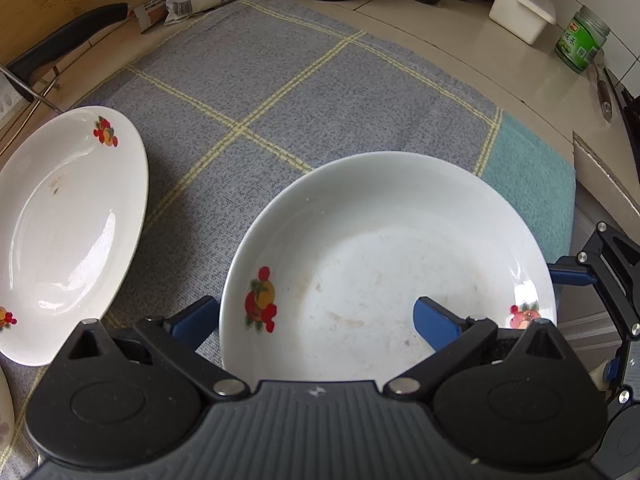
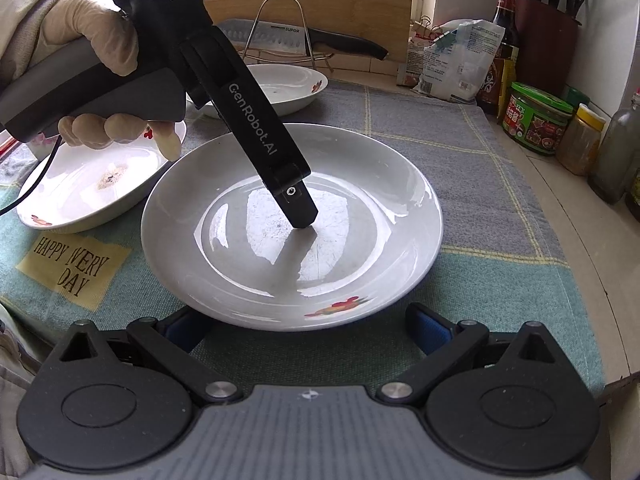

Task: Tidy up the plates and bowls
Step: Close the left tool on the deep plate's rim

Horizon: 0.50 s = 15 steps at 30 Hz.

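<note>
A white plate (image 1: 384, 240) with fruit decals lies on the checked cloth, seen too in the right wrist view as the plate (image 2: 360, 200) in the middle. My left gripper (image 1: 314, 320) is open and straddles its rim: one blue pad outside on the left, the other over the plate's inside. From the right wrist view one of its fingers (image 2: 300, 212) points down onto the plate's centre. My right gripper (image 2: 308, 330) stands open just before the plate's near rim, holding nothing. Two more white plates lie beyond: one (image 2: 92, 184) at the left, another (image 2: 288, 84) at the back.
A gloved hand (image 2: 100, 52) holds the left gripper. A wire rack with a cleaver (image 2: 280, 36) stands behind the plates. Jars and bottles (image 2: 536, 120) and a bag (image 2: 452, 64) line the right side, with a white box (image 1: 520, 12) near the wall.
</note>
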Motion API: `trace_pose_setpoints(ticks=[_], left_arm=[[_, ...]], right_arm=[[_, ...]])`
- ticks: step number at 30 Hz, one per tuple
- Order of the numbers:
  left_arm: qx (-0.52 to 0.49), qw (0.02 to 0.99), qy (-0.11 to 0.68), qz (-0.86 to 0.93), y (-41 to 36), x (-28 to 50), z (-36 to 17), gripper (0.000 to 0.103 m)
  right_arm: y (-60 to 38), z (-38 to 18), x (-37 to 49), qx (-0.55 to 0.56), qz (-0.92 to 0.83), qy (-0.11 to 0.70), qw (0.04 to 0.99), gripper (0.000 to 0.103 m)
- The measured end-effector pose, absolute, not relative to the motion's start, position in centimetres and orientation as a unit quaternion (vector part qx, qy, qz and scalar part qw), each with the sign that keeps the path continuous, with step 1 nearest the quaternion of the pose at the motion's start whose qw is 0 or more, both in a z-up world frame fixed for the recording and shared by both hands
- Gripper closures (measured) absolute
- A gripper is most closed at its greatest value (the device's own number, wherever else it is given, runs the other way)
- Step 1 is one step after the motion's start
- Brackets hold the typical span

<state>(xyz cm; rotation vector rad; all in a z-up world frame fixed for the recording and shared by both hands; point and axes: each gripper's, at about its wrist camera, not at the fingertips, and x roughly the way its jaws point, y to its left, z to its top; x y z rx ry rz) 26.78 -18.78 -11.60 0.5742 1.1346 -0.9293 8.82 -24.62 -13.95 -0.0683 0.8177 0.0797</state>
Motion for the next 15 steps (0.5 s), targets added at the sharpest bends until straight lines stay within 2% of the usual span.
trace_pose_setpoints(ticks=[15], left_arm=[[0.256,0.649,0.530,-0.483,-19.03,27.51,-11.06,0.004]], right_arm=[[-24.46,-14.14,8.22,-0.036,0.048,0.373,0.926,0.000]])
